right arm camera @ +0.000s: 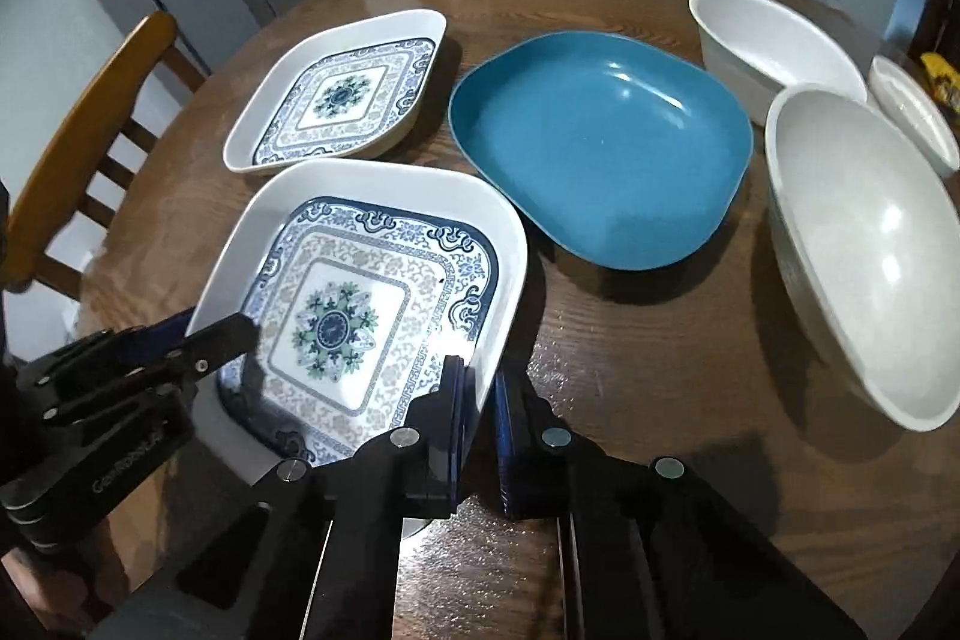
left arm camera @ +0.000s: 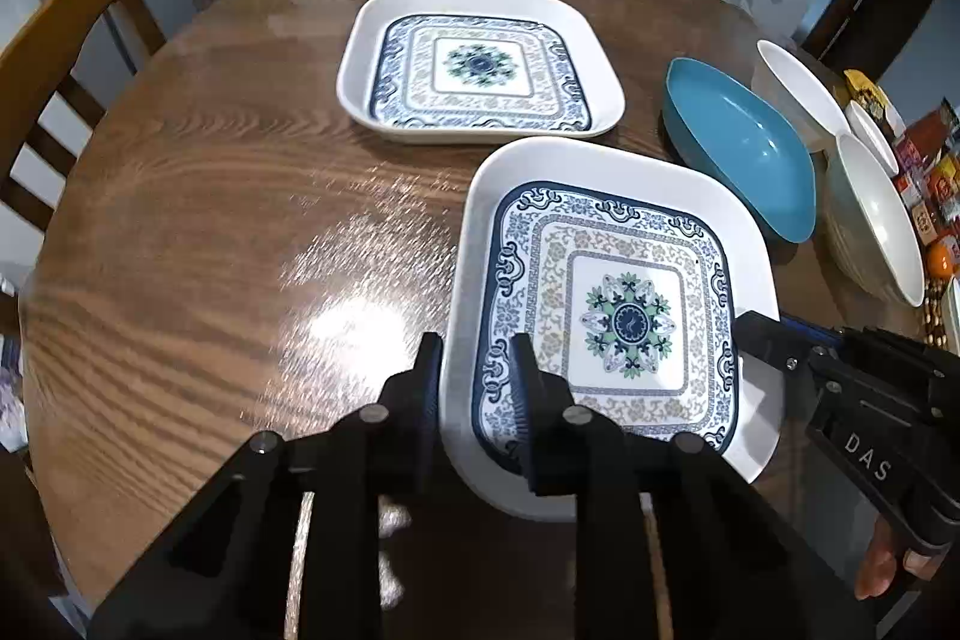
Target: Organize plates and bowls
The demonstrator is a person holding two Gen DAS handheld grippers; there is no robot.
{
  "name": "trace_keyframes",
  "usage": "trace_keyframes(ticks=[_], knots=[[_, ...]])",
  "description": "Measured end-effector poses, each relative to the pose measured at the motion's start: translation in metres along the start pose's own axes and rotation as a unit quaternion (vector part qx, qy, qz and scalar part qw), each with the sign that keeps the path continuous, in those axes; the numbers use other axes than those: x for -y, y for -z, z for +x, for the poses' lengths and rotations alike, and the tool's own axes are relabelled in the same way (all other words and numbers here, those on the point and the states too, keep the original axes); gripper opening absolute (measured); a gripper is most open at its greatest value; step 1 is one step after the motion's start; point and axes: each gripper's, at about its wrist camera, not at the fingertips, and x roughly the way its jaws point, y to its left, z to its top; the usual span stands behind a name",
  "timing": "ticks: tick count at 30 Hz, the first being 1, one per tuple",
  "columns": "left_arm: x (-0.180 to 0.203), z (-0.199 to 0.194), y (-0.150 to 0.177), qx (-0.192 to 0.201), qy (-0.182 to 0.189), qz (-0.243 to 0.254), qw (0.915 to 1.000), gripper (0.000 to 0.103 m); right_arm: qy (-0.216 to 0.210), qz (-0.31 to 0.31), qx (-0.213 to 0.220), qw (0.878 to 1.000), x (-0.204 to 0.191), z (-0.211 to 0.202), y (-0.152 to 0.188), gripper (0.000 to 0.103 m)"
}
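Note:
A square white plate with a blue floral pattern (left arm camera: 624, 316) is held by both grippers just above the round wooden table (left arm camera: 210, 232). My left gripper (left arm camera: 474, 370) is shut on its left rim. My right gripper (right arm camera: 480, 388) is shut on its right rim (right arm camera: 498, 292); it also shows in the left wrist view (left arm camera: 774, 340). A second, matching plate (left arm camera: 480, 64) lies farther back; it also shows in the right wrist view (right arm camera: 342, 91). A blue bowl (right arm camera: 600, 148) sits to the right of the plates.
A large white bowl (right arm camera: 864, 250) stands at the right, with two smaller white bowls (right arm camera: 774, 40) (right arm camera: 912, 112) behind it. Wooden chairs (left arm camera: 66, 58) surround the table. Packets (left arm camera: 930, 172) lie at the far right edge.

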Motion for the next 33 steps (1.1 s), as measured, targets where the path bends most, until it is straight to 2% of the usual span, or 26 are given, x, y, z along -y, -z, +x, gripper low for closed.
trace_keyframes(ticks=[7,14,23,33], knots=[[-0.013,-0.037,0.025,0.020,-0.009,-0.021,0.9996,0.019,-0.030,-0.033,0.013,0.999,-0.021,-0.034,0.007,0.010],[-0.017,-0.067,0.071,0.028,-0.019,-0.038,0.9987,0.018,-0.063,-0.059,-0.003,0.996,-0.035,-0.048,0.031,0.010],[-0.005,-0.047,0.096,0.009,-0.039,-0.035,0.9986,0.019,-0.048,-0.082,-0.019,0.995,-0.032,-0.035,0.057,0.011],[0.002,-0.044,0.091,0.013,-0.071,-0.021,0.9972,0.020,-0.036,-0.089,-0.010,0.995,-0.029,-0.031,0.060,0.011]])
